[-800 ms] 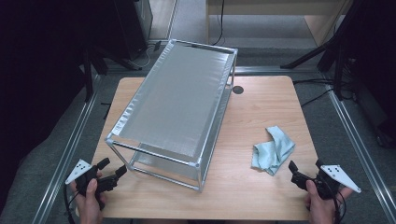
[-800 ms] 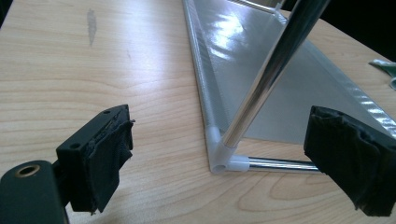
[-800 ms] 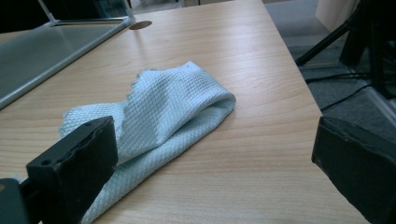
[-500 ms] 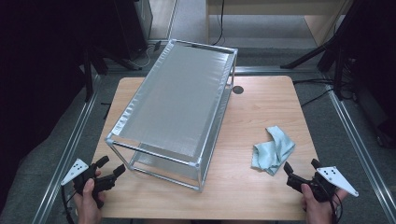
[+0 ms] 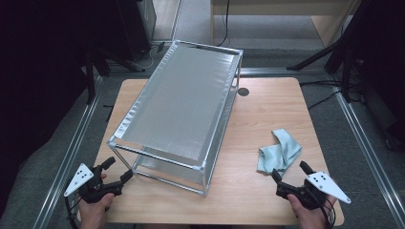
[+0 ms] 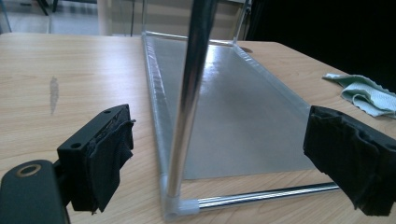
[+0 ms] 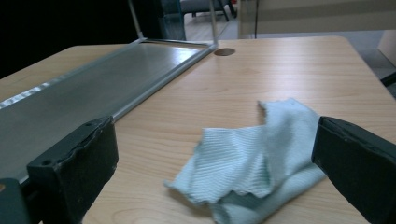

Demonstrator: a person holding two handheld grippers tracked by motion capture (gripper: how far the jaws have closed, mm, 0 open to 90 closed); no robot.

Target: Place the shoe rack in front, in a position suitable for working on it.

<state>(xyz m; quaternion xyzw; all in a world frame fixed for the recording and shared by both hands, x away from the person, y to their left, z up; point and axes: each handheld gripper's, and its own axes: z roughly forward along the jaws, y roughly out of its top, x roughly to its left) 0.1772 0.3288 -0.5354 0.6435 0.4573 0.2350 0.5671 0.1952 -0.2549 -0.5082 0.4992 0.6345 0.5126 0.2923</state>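
Note:
A two-tier metal rack (image 5: 184, 105) with silver sheet shelves stands on the left half of the wooden table (image 5: 267, 114). A crumpled pale-green cloth (image 5: 279, 152) lies at the front right. My left gripper (image 5: 118, 171) is open near the front-left table corner, its jaws facing the rack's near corner post (image 6: 187, 102) and lower shelf (image 6: 233, 107). My right gripper (image 5: 290, 172) is open just in front of the cloth (image 7: 254, 154), which lies between and beyond its jaws, untouched.
A round cable hole (image 5: 243, 91) sits in the table behind the rack's right side. Metal floor rails (image 5: 363, 143) run along both sides of the table. Bare wood lies between the rack and the cloth.
Both hands have shifted a little. The right gripper has moved slightly left and forward toward the cloth; the left gripper has crept toward the rack's near corner.

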